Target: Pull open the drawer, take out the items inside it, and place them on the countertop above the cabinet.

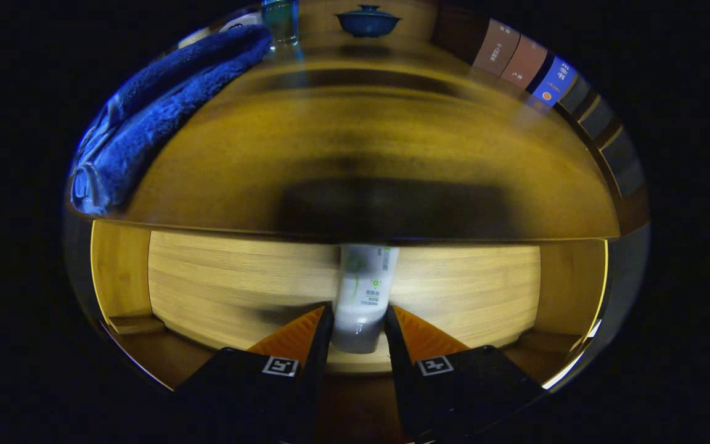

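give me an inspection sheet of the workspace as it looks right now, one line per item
Surface: glossy wooden countertop above the open wooden drawer.
Job's things: white plastic bottle with green print in the drawer, between the fingers.
Clutter: folded blue towel on the countertop; dark blue lidded bowl at its far end.
Grippers: gripper shut on the bottle, both fingers pressing its sides.
Cables: nothing seen.
Surroundings: row of upright books beyond the countertop.

On the far side you have: one blue towel [164, 111], rolled and lying lengthwise; one dark blue lidded bowl [367, 20] at the back; one clear glass [281, 21] beside the towel's far end; a row of books [524, 61] standing upright.
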A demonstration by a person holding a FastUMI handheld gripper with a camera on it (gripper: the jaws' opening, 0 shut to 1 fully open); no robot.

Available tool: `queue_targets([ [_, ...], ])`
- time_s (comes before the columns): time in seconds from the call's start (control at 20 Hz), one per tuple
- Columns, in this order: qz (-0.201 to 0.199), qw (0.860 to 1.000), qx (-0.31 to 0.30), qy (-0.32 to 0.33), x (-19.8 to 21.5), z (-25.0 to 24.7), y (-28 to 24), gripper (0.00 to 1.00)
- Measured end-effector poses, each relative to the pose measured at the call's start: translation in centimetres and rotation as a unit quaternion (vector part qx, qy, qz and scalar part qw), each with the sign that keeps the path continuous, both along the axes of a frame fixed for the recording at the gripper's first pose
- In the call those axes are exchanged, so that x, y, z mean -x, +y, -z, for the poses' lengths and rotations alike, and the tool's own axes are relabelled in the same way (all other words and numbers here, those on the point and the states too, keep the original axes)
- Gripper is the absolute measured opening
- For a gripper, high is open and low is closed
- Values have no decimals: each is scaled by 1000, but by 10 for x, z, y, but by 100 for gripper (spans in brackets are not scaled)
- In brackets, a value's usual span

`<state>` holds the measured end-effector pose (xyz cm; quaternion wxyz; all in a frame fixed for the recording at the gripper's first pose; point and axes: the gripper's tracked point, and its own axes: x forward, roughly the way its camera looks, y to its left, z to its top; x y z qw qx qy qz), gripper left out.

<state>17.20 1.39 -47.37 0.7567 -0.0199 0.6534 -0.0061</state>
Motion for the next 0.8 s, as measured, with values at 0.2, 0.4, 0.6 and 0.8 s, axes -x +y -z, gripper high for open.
queue_targets([
  [0.2,-12,1000,-9,-5,-1,-3,-1,44],
  [0.4,5,999,-32,-8,-1,-9,3,35],
  [0.6,-8,999,-47,-16,-4,-34,9,35],
  [0.8,-6,998,-58,-10,-5,-59,7,35],
])
